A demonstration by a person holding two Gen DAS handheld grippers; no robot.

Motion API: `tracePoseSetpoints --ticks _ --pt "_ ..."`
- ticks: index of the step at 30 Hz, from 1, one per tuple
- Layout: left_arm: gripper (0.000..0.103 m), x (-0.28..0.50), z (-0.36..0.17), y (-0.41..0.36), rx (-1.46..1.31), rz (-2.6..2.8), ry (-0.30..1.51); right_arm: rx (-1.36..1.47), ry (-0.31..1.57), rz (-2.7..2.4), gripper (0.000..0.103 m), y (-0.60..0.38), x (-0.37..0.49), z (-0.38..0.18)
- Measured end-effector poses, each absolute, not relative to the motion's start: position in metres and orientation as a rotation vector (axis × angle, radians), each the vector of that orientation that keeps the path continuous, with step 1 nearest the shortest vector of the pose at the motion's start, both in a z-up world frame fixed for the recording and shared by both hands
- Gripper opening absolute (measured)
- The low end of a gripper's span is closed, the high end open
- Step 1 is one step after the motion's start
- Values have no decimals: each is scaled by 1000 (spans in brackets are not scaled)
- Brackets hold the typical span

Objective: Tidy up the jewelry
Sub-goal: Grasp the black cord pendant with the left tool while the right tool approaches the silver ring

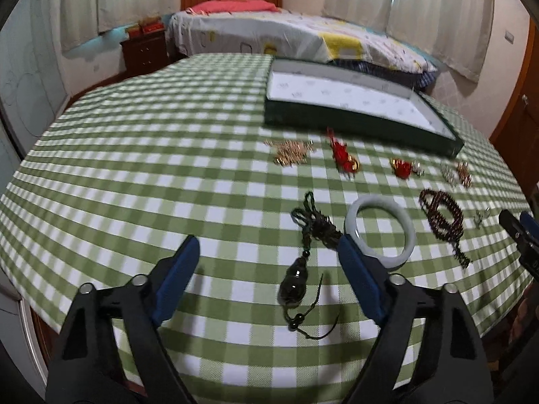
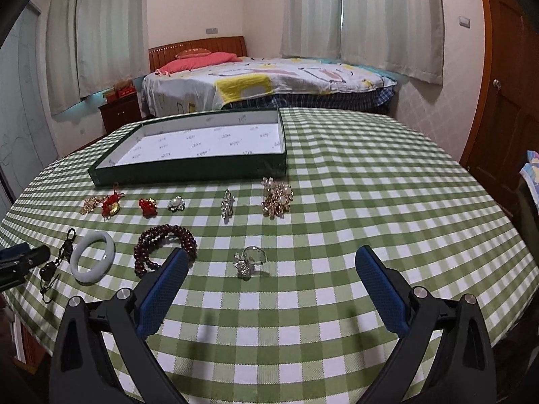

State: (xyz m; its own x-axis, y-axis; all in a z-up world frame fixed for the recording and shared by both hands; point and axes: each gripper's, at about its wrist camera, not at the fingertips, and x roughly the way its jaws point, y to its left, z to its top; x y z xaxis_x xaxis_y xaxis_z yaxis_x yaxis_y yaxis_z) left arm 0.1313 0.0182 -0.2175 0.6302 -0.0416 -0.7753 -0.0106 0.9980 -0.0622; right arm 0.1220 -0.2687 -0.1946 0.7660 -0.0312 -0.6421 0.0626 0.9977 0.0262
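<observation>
Left wrist view, lower middle: left gripper (image 1: 266, 245) with blue-padded jaws apart and empty, a dark green pendant on knotted cord (image 1: 293, 282) lying between them on the green-and-white checked tablecloth (image 1: 151, 168). Right of it, a pale jade bangle (image 1: 379, 232), partly behind the right-hand pad; further right, a dark red beaded bracelet (image 1: 441, 215). Upper right, a shallow dark green tray with white lining (image 1: 353, 101), empty, blurred.

Right wrist view only: right gripper (image 2: 273, 259), jaws wide apart and empty, a silver ring with crystal cluster (image 2: 251, 261) on the cloth between the tips; above it a pearl-and-gold cluster (image 2: 277, 197) and a small crystal brooch (image 2: 227, 206), sharp here. Same tray at upper left (image 2: 188, 168); bangle and pendant at far left.
</observation>
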Motion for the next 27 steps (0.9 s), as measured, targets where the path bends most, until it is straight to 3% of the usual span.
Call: tracePoseSetpoints --ticks 9,13,27 --pt "63 125 -231 9 3 -16 920 57 723 -40 94 -273 128 -204" --pt "56 122 -231 10 2 -17 915 71 753 -30 67 -274 130 -208" --pt "24 115 -229 0 33 -82 883 94 760 -29 67 -279 127 -210"
